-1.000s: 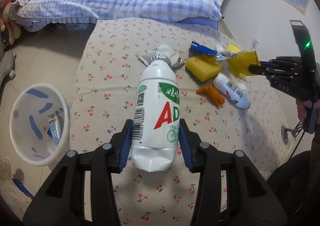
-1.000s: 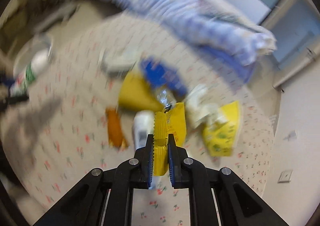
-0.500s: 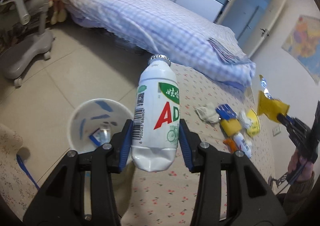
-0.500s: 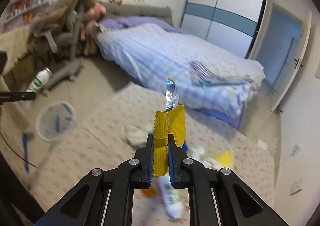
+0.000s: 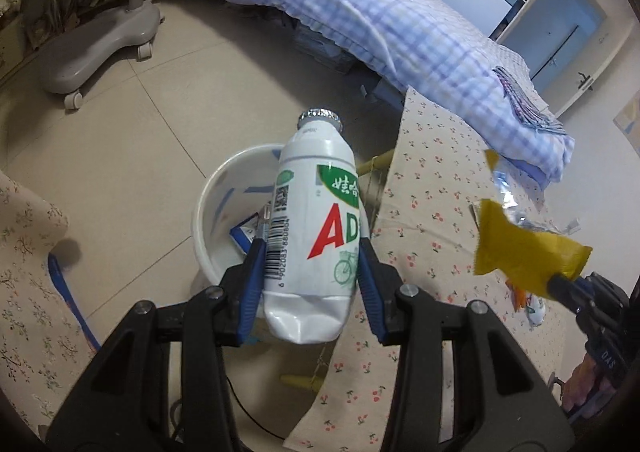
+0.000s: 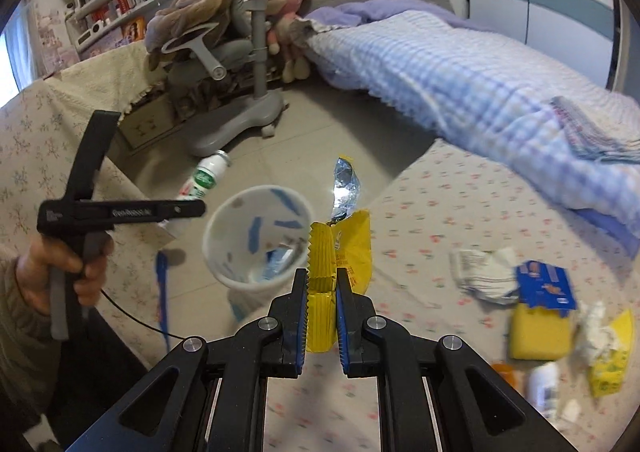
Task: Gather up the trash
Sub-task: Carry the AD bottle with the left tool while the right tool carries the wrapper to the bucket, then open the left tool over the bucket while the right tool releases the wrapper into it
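1. Left wrist view: the bed [image 5: 400,27] with its checked blue cover fills the far side, and the cherry-print mat [image 5: 436,211] runs from it toward me.
2. A white bin [image 5: 224,211] stands on the tile floor at the mat's edge, scraps already in it.
3. My left gripper [image 5: 312,276] is clenched on a white bottle [image 5: 316,236], foil cap up, held over the bin.
4. My right gripper [image 6: 322,312] pinches a yellow wrapper [image 6: 340,248] beside the bin's rim.
5. More trash lies on the mat: a yellow sponge [image 6: 540,336], a crumpled tissue [image 6: 484,272].
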